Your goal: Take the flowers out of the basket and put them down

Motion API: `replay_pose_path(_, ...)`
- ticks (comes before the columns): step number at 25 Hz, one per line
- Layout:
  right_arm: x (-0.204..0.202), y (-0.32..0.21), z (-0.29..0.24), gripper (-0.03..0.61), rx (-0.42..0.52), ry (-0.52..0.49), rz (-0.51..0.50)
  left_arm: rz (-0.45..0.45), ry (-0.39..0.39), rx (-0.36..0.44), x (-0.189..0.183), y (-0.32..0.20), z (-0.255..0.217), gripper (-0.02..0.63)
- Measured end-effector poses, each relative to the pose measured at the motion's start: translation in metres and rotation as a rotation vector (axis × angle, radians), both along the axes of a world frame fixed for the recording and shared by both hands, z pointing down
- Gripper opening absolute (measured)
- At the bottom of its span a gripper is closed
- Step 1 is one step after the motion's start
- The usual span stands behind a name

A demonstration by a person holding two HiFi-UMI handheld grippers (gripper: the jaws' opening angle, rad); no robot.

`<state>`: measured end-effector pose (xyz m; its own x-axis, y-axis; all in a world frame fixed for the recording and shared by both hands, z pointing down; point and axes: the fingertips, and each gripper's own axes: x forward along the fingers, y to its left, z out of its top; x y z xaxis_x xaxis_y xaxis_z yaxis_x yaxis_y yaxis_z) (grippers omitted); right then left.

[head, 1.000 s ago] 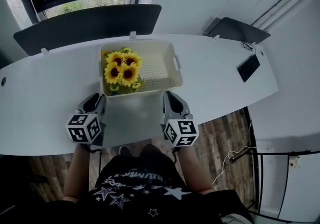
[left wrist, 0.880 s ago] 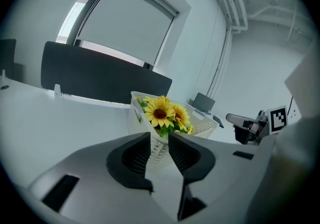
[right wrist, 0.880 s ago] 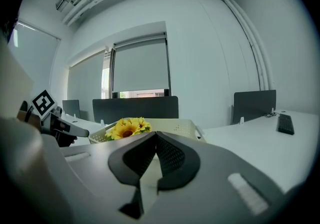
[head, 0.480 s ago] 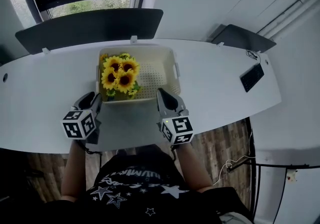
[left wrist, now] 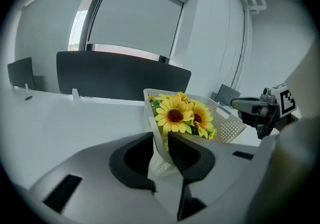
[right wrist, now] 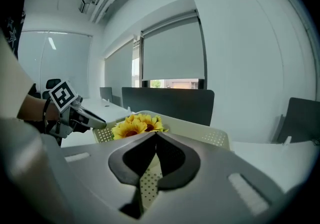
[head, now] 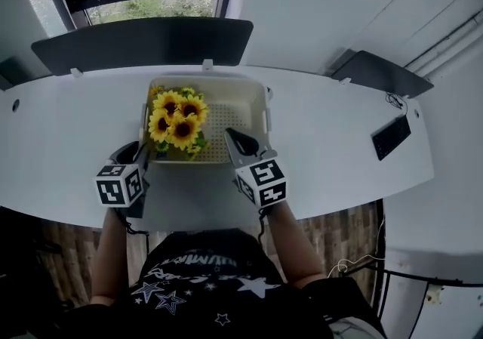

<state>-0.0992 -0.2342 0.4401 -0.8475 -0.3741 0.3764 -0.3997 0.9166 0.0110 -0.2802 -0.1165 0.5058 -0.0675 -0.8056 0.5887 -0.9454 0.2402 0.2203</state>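
Note:
A white perforated basket [head: 262,106] stands on the white desk [head: 68,134], with a bunch of yellow sunflowers [head: 175,120] in its left half. My left gripper [head: 134,152] is at the basket's near left corner. In the left gripper view its jaws [left wrist: 160,135] stand open after closing a little, and the basket's corner [left wrist: 156,155] shows in the gap, with the sunflowers [left wrist: 175,114] just beyond. My right gripper [head: 229,134] reaches over the near rim, right of the flowers. Its jaws [right wrist: 156,133] are shut with nothing held, and the sunflowers [right wrist: 132,127] lie ahead to the left.
Dark partition panels [head: 143,39] stand along the desk's far edge, with another [head: 381,73] at the far right. A black phone [head: 390,137] lies on the desk's right end. The person stands against the near edge, and a window [head: 151,5] is behind the desk.
Both grippers have moved forward to the basket. The right one has gone further, from the near edge to over the basket's front rim, swinging left. The left jaws stand wider.

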Motion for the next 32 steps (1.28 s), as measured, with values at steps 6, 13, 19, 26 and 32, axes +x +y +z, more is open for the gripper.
replay_pose_path(6, -0.029, -0.009, 0.009, 0.005, -0.039, 0.098, -0.162, -0.100, 0.018, -0.009, -0.002, 0.002, 0.002, 0.075)
replay_pose_path(13, -0.048, -0.029, 0.041, 0.018, -0.066, 0.272, -0.266, -0.169, 0.038, 0.006, -0.002, 0.003, 0.002, 0.067)
replay_pose_path(19, -0.064, -0.031, 0.079, 0.040, -0.046, 0.414, -0.386, -0.204, 0.049, 0.004, -0.003, 0.004, 0.001, 0.063)
replay_pose_path(26, -0.073, -0.012, 0.119, 0.262, -0.058, 0.509, -0.597, -0.219, 0.056, -0.005, -0.003, 0.005, 0.004, 0.061)
replay_pose_path(32, -0.083, 0.002, 0.139, 0.395, -0.101, 0.476, -0.668, -0.227, 0.058, -0.014, -0.003, 0.005, 0.004, 0.061)
